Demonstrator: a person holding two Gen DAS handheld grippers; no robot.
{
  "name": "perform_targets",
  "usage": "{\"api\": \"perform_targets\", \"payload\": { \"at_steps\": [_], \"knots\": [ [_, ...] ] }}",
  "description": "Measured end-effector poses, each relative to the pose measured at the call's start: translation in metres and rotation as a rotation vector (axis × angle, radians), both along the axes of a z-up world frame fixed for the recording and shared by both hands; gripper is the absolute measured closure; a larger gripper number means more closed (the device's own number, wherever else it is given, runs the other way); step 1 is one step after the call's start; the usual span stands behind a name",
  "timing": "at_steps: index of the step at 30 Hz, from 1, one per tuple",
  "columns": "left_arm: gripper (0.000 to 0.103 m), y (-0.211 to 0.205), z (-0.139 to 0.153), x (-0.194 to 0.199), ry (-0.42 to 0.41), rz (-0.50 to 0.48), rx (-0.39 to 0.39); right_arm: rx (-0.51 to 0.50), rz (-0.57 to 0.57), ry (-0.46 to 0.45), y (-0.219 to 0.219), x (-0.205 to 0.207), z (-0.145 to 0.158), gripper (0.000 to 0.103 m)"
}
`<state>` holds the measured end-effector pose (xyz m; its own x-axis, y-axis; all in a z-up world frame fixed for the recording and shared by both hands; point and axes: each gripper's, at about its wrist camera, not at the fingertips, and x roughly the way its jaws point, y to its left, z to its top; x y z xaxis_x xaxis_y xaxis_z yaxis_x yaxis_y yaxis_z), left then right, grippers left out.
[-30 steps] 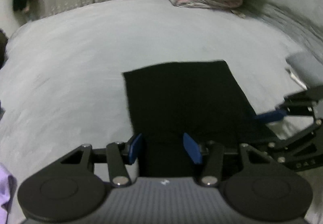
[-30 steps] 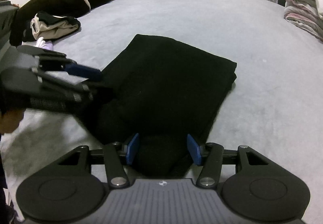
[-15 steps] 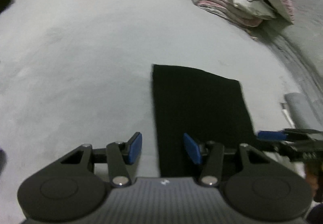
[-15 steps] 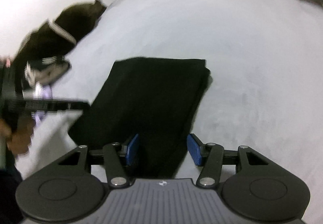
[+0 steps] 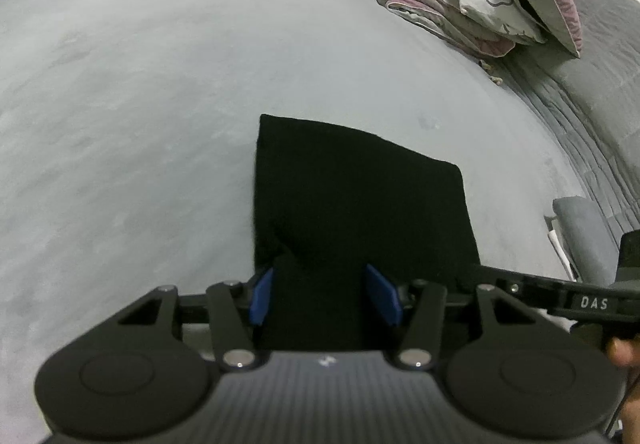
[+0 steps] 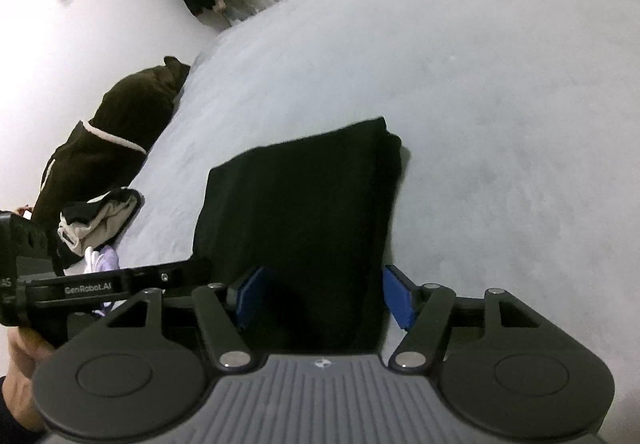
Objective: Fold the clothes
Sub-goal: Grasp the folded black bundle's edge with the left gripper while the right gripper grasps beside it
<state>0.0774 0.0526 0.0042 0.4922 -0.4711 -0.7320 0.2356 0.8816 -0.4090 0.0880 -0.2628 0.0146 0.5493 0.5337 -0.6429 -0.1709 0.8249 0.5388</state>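
Directly ahead of both grippers, on the grey bed [image 5: 160, 92], lies the black garment [image 5: 360, 196], folded into a long, neat-edged rectangle. Its long axis runs away from the person, roughly in line with the way both cameras look, so its near short end sits at the grippers and its far short end lies well up the bed.

The left gripper [image 5: 323, 296] has its blue fingers apart, one on each side of dark cloth at the near end; whether the cloth is lifted into the gap or merely lies below it cannot be told from the left wrist view. The right gripper [image 6: 322, 296] is likewise spread wide and straddles the near end on the garment's right side, its right finger out past the cloth's right edge over bare bed. Neither is clamped on anything.

Both grippers are about equally near, side by side along the same short end, left on the left part and right on the right part; each shows at the margin of the other's view.

That arrangement suits a fold along the long axis, near end carried over toward the far end, but it equally suits a garment just laid down after such a fold. Other clothes [image 6: 100, 216] lie heaped at the bed's left edge, well apart.
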Motion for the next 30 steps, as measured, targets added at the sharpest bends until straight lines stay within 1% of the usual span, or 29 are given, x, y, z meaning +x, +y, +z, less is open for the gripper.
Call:
{"api": "perform_targets", "payload": {
  "at_steps": [1,4,5,6,7,8,9,10,13,15,16,19,21,23,26,27,29,30],
  "knots": [
    [0.053,-0.001,-0.001,0.0,-0.003,0.002,-0.001,0.012,-0.005,-0.005,0.001,0.001,-0.001,0.036],
    [0.053,-0.002,0.0,-0.001,-0.006,0.011,-0.011,0.138,-0.032,0.03,-0.004,0.006,-0.009,0.036],
    [0.054,-0.001,0.0,-0.001,-0.005,0.014,-0.014,0.152,-0.041,0.039,-0.006,0.007,-0.01,0.037],
    [0.058,0.0,0.0,-0.001,-0.004,0.018,-0.017,0.138,-0.042,0.038,-0.005,0.007,-0.009,0.041],
    [0.065,0.001,0.001,-0.001,-0.003,0.022,-0.02,0.124,-0.043,0.036,-0.005,0.007,-0.008,0.053],
    [0.068,0.002,0.0,0.0,-0.002,0.025,-0.018,0.105,-0.051,0.035,-0.005,0.006,-0.007,0.061],
    [0.073,0.002,0.0,0.0,0.0,0.027,-0.016,0.097,-0.053,0.038,-0.004,0.006,-0.007,0.076],
    [0.076,0.002,0.0,0.0,0.001,0.03,-0.013,0.1,-0.058,0.044,-0.005,0.006,-0.009,0.081],
    [0.077,0.005,0.001,0.001,0.012,0.041,-0.027,0.103,-0.063,0.048,-0.003,0.006,-0.009,0.081],
    [0.075,0.007,0.001,0.003,0.015,0.046,-0.036,0.101,-0.057,0.049,-0.003,0.006,-0.008,0.078],
    [0.074,0.007,0.0,0.003,0.014,0.048,-0.038,0.107,-0.058,0.061,-0.005,0.007,-0.008,0.072],
    [0.072,0.007,-0.002,0.005,0.011,0.053,-0.042,0.137,-0.062,0.071,-0.012,0.006,-0.008,0.067],
    [0.068,0.007,-0.003,0.006,0.008,0.056,-0.045,0.113,-0.075,0.059,-0.011,0.006,-0.007,0.067],
    [0.068,0.007,-0.004,0.007,0.006,0.059,-0.048,0.104,-0.083,0.049,-0.012,0.008,-0.007,0.067],
    [0.067,0.003,-0.004,0.006,-0.009,0.058,-0.043,0.064,-0.074,0.019,-0.001,0.008,-0.007,0.065],
    [0.068,0.0,-0.004,0.005,-0.015,0.056,-0.04,0.05,-0.071,0.009,0.002,0.009,-0.007,0.065],
    [0.076,-0.004,-0.003,0.004,-0.03,0.044,-0.038,0.023,-0.065,-0.011,0.009,0.009,-0.008,0.066],
    [0.081,-0.006,-0.003,0.003,-0.036,0.037,-0.038,0.01,-0.062,-0.021,0.013,0.009,-0.008,0.073]
  ]
}}
